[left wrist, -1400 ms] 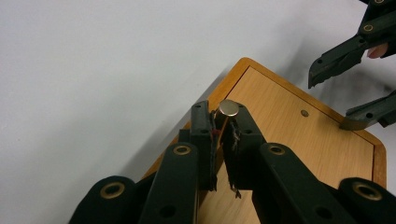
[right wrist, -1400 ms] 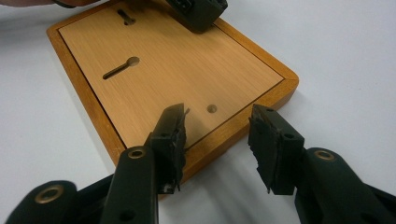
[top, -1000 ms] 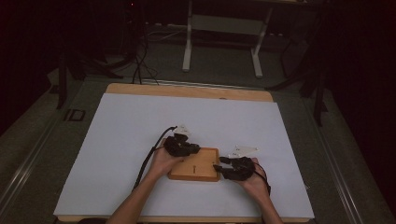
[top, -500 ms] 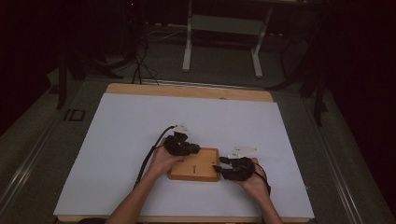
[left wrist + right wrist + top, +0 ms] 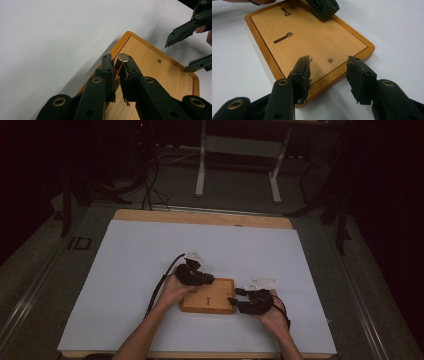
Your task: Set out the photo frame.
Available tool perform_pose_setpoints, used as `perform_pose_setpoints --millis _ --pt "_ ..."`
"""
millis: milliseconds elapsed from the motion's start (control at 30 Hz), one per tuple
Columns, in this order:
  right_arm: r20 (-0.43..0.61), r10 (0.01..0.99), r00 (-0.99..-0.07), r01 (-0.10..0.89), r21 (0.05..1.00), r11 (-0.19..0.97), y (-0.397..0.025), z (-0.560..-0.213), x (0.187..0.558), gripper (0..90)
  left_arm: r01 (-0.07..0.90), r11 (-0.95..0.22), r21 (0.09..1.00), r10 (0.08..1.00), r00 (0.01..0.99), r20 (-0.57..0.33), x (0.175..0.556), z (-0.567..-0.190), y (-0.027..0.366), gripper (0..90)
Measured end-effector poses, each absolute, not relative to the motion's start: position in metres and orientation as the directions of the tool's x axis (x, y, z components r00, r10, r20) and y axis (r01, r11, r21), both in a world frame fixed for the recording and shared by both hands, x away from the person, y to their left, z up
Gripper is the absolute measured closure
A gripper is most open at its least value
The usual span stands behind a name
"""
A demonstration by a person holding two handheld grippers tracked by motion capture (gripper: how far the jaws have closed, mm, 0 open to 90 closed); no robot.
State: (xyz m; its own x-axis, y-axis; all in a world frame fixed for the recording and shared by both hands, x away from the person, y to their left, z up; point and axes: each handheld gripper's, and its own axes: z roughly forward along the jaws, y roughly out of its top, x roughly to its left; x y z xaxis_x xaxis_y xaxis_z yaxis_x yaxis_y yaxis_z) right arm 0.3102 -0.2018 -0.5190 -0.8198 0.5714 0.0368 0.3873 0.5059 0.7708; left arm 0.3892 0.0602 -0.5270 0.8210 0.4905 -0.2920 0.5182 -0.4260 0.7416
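Lying flat on the white table [image 5: 125,270], one wooden board [image 5: 212,295] shows pale grain inside a darker rounded frame, with two keyhole slots and a small round hole. The left gripper [image 5: 117,62], at its far corner, is clamped on one brass-coloured peg [image 5: 123,57]. The right gripper [image 5: 328,72] straddles the board's near edge, jaws apart.

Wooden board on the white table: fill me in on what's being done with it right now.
A person works on the wooden board with a gripper in each hand. The left gripper is nearly closed around a small round metal peg standing at the board's edge. The right gripper is open, its jaws straddling the opposite edge beside a small hole. A keyhole-shaped slot lies further in.
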Motion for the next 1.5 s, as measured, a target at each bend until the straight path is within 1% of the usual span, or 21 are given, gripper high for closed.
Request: perform_pose_setpoints --millis 533,567,733,1033,1400,1500 --pt "0.054 0.572 -0.818 0.390 0.784 0.484 -0.207 -0.515 0.303 53.7 0.569 -0.404 0.716 0.479 0.798 -0.364 0.397 -0.527 0.063 81.8" --pt "0.053 0.576 -0.816 0.392 0.784 0.482 -0.207 -0.515 0.303 51.8 0.572 -0.403 0.715 0.480 0.797 -0.367 0.398 -0.527 0.063 81.9" --pt "0.056 0.574 -0.817 0.388 0.790 0.475 -0.208 -0.514 0.301 50.2 0.578 -0.401 0.711 0.474 0.795 -0.379 0.399 -0.528 0.063 81.8" --pt "0.044 0.572 -0.819 0.381 0.787 0.485 -0.209 -0.513 0.297 42.2 0.592 -0.402 0.699 0.468 0.789 -0.399 0.402 -0.527 0.064 81.8" --pt "0.048 0.543 -0.838 0.372 0.779 0.505 -0.207 -0.516 0.290 37.1 0.619 -0.376 0.689 0.461 0.770 -0.440 0.406 -0.529 0.066 82.0" --pt "0.048 0.534 -0.844 0.370 0.773 0.516 -0.205 -0.517 0.289 33.3 0.625 -0.373 0.686 0.461 0.766 -0.448 0.407 -0.529 0.066 82.1"
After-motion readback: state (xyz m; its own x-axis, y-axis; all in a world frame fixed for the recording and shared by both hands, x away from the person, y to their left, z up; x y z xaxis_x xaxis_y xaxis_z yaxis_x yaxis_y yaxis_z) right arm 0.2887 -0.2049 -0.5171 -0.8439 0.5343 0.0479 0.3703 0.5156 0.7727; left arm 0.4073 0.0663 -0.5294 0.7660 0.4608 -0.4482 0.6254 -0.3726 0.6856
